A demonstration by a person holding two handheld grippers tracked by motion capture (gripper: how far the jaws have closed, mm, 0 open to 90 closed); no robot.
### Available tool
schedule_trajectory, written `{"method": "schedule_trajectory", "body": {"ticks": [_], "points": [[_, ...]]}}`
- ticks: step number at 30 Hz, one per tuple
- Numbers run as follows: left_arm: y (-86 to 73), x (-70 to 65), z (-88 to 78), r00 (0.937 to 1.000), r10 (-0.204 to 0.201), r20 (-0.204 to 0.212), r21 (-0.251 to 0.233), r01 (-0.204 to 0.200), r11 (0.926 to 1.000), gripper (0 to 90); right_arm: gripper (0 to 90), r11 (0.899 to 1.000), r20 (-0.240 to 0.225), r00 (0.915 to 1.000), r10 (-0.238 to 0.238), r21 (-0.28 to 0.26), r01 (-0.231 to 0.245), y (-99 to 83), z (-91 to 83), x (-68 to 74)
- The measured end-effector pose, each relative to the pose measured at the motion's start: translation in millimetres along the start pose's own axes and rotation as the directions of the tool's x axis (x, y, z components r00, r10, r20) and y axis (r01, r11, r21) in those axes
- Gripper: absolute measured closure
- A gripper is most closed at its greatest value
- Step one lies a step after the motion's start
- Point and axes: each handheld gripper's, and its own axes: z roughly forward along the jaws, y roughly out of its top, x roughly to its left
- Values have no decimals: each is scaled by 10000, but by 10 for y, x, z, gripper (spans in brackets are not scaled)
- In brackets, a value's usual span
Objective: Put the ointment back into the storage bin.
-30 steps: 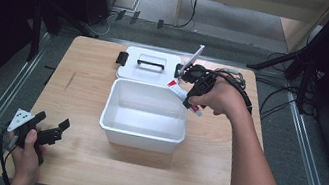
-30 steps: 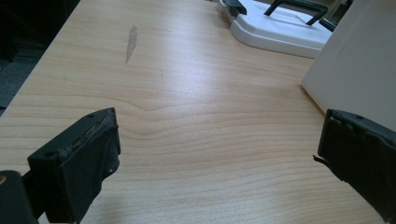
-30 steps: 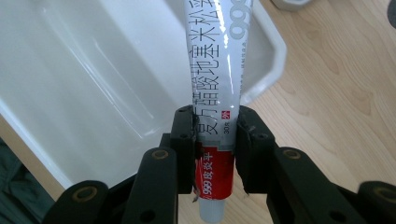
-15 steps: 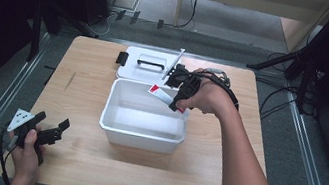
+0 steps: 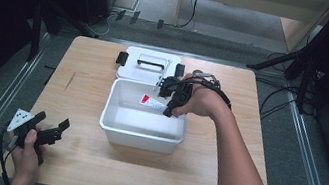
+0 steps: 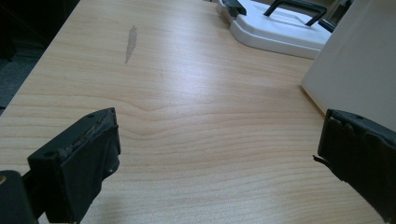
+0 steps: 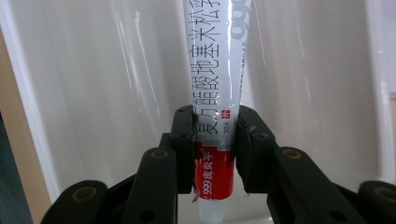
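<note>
A white tube with a red band and printed writing is clamped between the black jaws of my right gripper, close to its red end. In the high view this gripper dips into the open white plastic bin at its back right, and the tube lies slanted just inside the back wall. Over the table's front left corner, a hand holds my left gripper, which is open. Bare wood shows between its jaws.
The bin's white lid, with a black handle and black latches, lies flat behind the bin. In the left gripper view the lid and the bin's outer wall stand ahead to the right. The wooden table has bare room on the left.
My right gripper has carried the tube left and down, from above the bin's back right corner into the bin. The tube has tipped from nearly upright to slanted. The left gripper has not moved.
</note>
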Motion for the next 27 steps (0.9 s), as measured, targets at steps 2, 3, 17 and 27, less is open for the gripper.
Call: {"method": "schedule_trajectory", "body": {"ticks": [2,3,17,27], "points": [[0,0,1,10000,-2,-2,-4,2,10000,0,716,10000,-22,10000,19,72,-19,0,9,7],[0,-1,1,10000,-3,1,-3,3,10000,0,716,9999,-39,9999,-123,85,123,-1,49,5],[0,2,-2,10000,-2,18,30,2,10000,0,715,9987,-346,9992,-187,476,204,-27,347,16],[0,5,-3,10000,-9,20,38,9,10000,0,715,9956,-408,9989,-235,898,271,-12,464,33]]}}
